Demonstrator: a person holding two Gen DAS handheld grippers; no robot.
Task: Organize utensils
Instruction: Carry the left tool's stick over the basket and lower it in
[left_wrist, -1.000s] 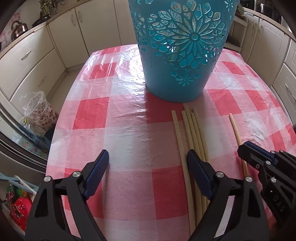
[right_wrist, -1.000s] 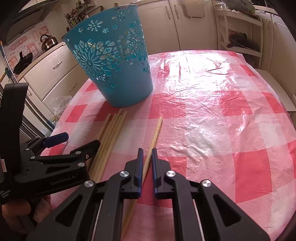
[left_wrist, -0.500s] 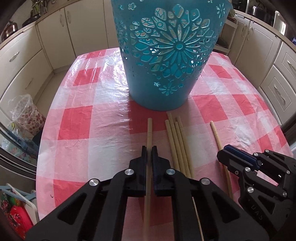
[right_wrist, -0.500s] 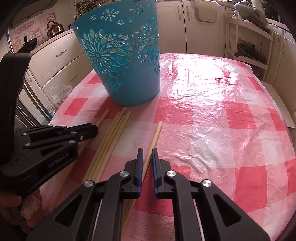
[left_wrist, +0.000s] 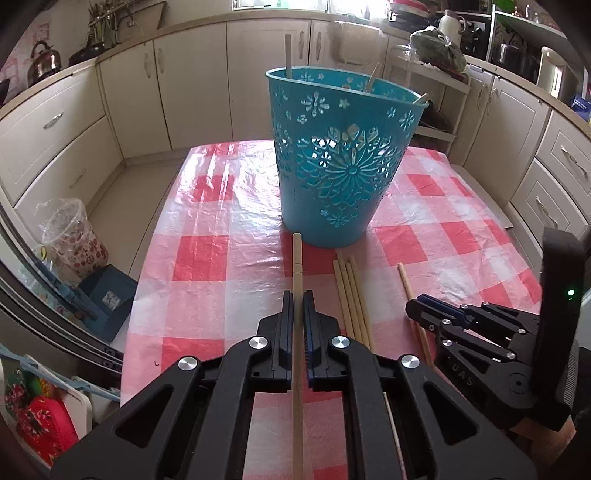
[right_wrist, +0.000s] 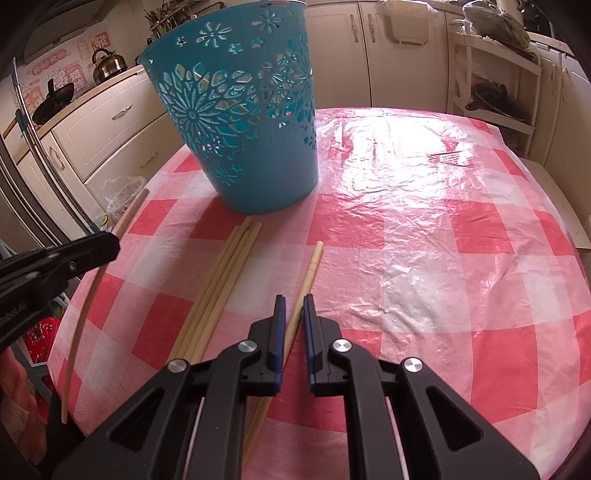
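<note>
Writing: your right gripper's side (left_wrist: 491, 350) shows embossed letters that read roughly "UAS" in the left wrist view; the stickers on the wall at upper left of the right wrist view carry characters too small to read.
Left gripper (left_wrist: 297, 295): you have it clenched on a single wooden chopstick (left_wrist: 297, 266).
Held chopstick axis: it runs straight up the middle of the left wrist frame, its blunt end pointing at the base of the blue basket (left_wrist: 340, 162); it looks lifted off the cloth, and in the right wrist view it slants along the left edge of the frame (right_wrist: 92, 280).
Right gripper (right_wrist: 293, 299): your jaws sit nearly together around a lone chopstick (right_wrist: 308, 273) that lies between them; the pads look a hair off it on each side, so you are not pinching it.
Lone chopstick axis: it lies on the red and white checked tablecloth (right_wrist: 424, 258), thick end up-frame and leaning slightly right.
Loose bundle: four chopsticks (right_wrist: 225, 273) lie side by side on the cloth, just left of the lone one, ends toward the basket's foot.
Basket: upright in the upper middle of the left wrist frame, with a few sticks (left_wrist: 287, 55) standing above its rim.
</note>
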